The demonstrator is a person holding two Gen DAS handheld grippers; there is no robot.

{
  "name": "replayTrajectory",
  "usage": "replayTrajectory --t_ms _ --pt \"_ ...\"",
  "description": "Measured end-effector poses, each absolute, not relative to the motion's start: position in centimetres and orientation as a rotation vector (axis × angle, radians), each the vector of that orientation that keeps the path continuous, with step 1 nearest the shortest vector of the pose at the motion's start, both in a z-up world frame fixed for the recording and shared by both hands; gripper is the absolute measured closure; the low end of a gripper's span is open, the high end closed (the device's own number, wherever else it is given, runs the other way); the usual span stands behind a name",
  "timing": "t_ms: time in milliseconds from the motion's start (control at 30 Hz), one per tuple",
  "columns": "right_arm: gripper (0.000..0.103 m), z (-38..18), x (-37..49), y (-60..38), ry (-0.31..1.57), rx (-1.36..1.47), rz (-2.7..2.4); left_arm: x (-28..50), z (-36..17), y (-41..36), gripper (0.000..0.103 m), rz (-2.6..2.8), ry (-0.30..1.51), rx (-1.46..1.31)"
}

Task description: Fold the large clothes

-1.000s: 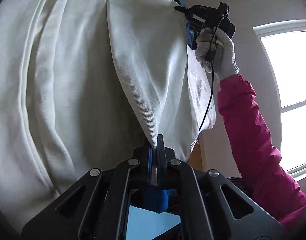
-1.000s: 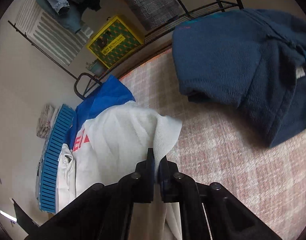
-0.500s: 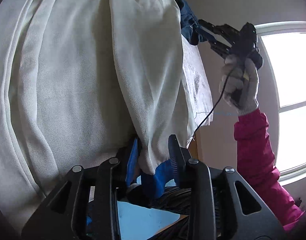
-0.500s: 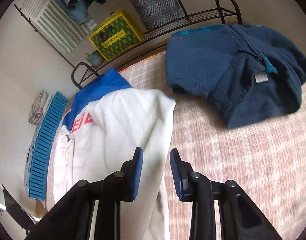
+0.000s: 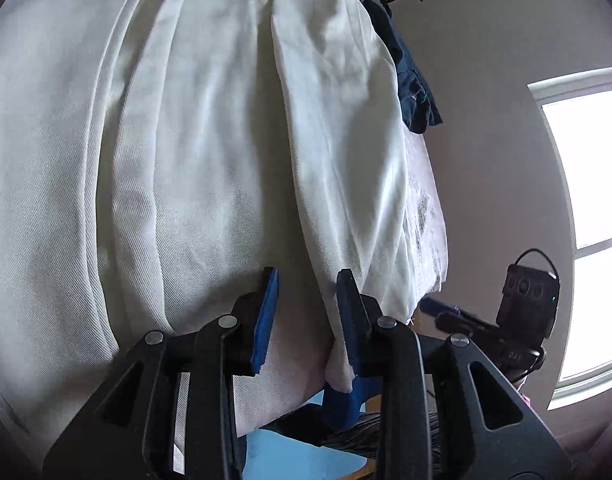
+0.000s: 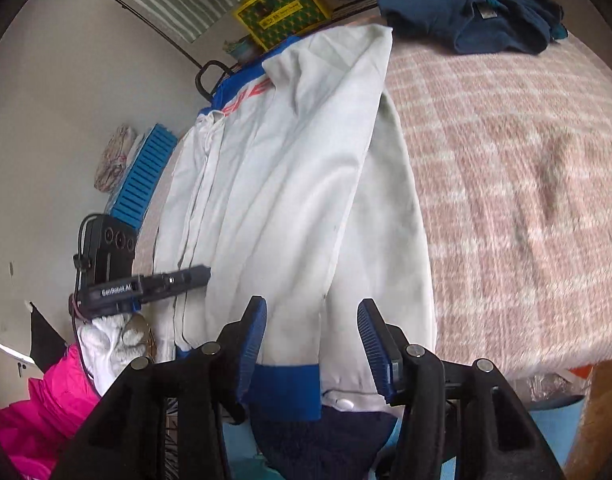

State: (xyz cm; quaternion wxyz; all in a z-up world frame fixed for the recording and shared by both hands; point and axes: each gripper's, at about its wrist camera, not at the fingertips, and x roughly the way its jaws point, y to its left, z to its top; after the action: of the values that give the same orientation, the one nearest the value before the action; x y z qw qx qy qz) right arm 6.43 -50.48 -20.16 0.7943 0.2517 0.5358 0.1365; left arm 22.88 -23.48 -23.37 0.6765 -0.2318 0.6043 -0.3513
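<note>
- Two wrist views, and we start with the left wrist. Our left gripper [image 5: 308,312] points at a white garment [image 5: 193,152] that fills most of the view. Its jaws stand apart, with a fold of white cloth lying loose between the blue pads [image 5: 265,312]; nothing is pinched. At the right edge our right gripper [image 5: 458,320] shows dark against a bright window [image 5: 586,208]. No writing can be read in this view.
- From the right wrist, the white garment, with its blue hem [image 6: 281,392] and blue shoulder, lies lengthwise on a pink checked blanket [image 6: 506,184]; a navy fleece [image 6: 470,16] sits apart at the far end. Our right gripper [image 6: 312,336] has its jaws opening, and the hem lies under the gap, not clamped.
- We judge the fold as just laid. To do it well, we should lift clear without dragging cloth, then smooth and square the edges.
- Writing: "GenRobot.AI" on the left gripper's body [image 6: 117,290]; partial red letters on the garment, unclear; a yellow box [image 6: 281,8] carries a label too small to read.
</note>
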Motion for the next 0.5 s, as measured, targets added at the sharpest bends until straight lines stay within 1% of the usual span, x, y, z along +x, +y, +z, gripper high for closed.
replayTrajectory --t_ms 133,200,267,333,367,433,467,500 --pt "0.051 -23.2 5.1 -49.3 1.232 0.561 0.294 23.3 -23.0 -23.3 0.074 -0.783 1.314 -0.464" --pt "0.047 -24.0 4.9 -49.5 1.241 0.606 0.302 23.0 -22.7 -23.9 0.077 -0.795 1.29 -0.41" --pt "0.043 -24.2 4.8 -49.6 1.236 0.631 0.312 23.0 -22.9 -24.8 0.09 -0.811 1.297 -0.386" --pt "0.04 -24.3 4.7 -49.6 1.238 0.643 0.329 22.7 -23.4 -25.3 0.092 -0.811 1.303 -0.366" --pt "0.04 -24.4 4.8 -49.6 1.242 0.657 0.346 22.6 -23.5 -25.5 0.095 -0.809 1.301 -0.362" --pt "0.04 -24.7 5.0 -49.4 1.247 0.686 0.366 22.4 -23.5 -25.8 0.096 -0.815 1.298 -0.353" --pt "0.044 -24.9 5.0 -49.2 1.254 0.7 0.384 22.4 -23.4 -26.0 0.097 -0.818 1.298 -0.345" --pt "0.054 -25.2 5.0 -48.9 1.26 0.712 0.404 22.4 -23.3 -26.0 0.097 -0.82 1.298 -0.343"
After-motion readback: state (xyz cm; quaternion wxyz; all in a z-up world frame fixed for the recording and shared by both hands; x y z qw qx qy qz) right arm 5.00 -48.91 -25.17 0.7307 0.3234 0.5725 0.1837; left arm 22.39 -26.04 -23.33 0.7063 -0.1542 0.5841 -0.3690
